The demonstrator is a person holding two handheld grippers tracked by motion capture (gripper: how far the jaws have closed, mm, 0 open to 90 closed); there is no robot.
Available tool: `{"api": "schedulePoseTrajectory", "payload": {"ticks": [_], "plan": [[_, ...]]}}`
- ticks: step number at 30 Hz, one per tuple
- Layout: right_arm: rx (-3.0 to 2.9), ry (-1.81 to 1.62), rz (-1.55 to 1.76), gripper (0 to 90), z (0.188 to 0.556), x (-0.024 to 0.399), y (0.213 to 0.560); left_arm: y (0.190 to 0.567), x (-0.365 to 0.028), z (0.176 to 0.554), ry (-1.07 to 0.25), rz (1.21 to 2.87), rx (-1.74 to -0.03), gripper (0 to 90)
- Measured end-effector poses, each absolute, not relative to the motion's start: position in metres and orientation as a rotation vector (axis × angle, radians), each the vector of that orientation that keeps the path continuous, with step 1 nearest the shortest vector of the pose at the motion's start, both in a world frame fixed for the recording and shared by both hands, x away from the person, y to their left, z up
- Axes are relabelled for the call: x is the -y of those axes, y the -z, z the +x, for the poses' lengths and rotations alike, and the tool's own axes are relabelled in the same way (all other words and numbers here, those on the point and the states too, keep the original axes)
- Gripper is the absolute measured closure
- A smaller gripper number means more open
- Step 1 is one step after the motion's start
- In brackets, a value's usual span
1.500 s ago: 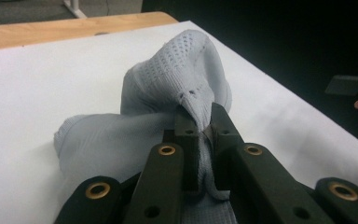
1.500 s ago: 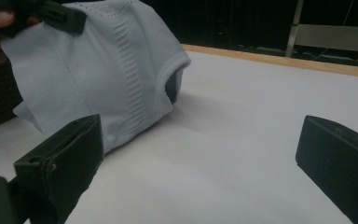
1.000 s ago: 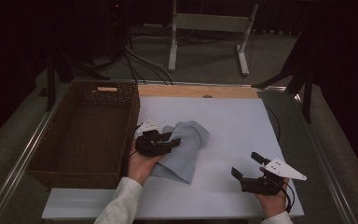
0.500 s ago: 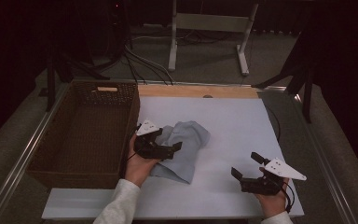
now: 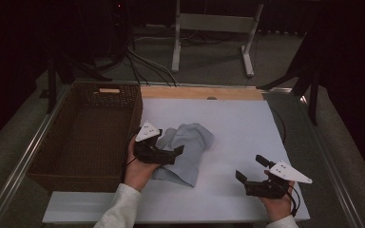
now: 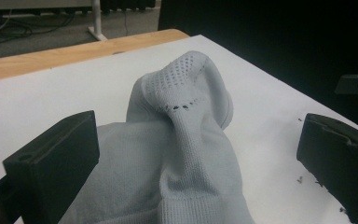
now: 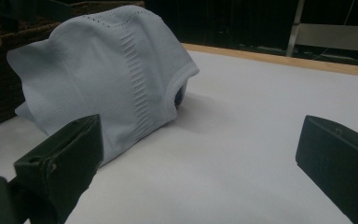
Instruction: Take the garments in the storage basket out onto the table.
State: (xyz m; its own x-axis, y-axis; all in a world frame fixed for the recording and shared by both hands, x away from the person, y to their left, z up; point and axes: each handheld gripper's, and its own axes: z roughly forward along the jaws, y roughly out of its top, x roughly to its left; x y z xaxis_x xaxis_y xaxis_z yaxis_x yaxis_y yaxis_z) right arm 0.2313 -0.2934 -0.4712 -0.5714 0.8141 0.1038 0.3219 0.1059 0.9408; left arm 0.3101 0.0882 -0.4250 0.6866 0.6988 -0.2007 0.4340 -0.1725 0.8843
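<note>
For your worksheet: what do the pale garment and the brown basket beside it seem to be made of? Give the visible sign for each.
Garment: apparently a soft knit fabric, matt pale grey-blue; ribbing and a patch of small ventilation holes show. Basket: seemingly woven wicker or rattan, dark brown; its walls show a plaited texture.

Brown wicker basket (image 5: pixel 83 137) standing at the left edge of the white tabletop (image 5: pixel 247 128); wooden strip (image 5: pixel 199 92) along its far edge; white metal stand (image 5: pixel 214 28) and cables (image 5: pixel 142 61) on the floor beyond.

I see a dim room: grey floor (image 5: pixel 209 52), a white metal stand (image 5: pixel 214 21), black cables (image 5: pixel 142 66) trailing, darkness beyond the table (image 5: pixel 247 118).
</note>
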Motion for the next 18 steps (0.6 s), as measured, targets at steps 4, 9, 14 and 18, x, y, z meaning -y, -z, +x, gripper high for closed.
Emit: {"api": "schedulePoseTrajectory", "payload": {"ticks": [4, 9, 14, 18], "plan": [[-1.945, -1.47, 1.103, 1.1, 0.2313, 0.2933, 0.4712, 0.4236, -0.0894, 0.3086, -0.301, 1.815, -0.908, 0.1], [-1.945, -1.466, 1.103, 1.1, 0.2313, 0.2937, 0.4711, 0.4229, -0.0896, 0.3081, -0.295, 1.807, -0.909, 0.1], [-1.943, -1.463, 1.103, 1.1, 0.2317, 0.2943, 0.471, 0.4215, -0.0906, 0.3063, -0.293, 1.801, -0.9, 0.1], [-1.942, -1.465, 1.101, 1.1, 0.2319, 0.2951, 0.4712, 0.42, -0.0933, 0.3041, -0.294, 1.784, -0.888, 0.1]]}}
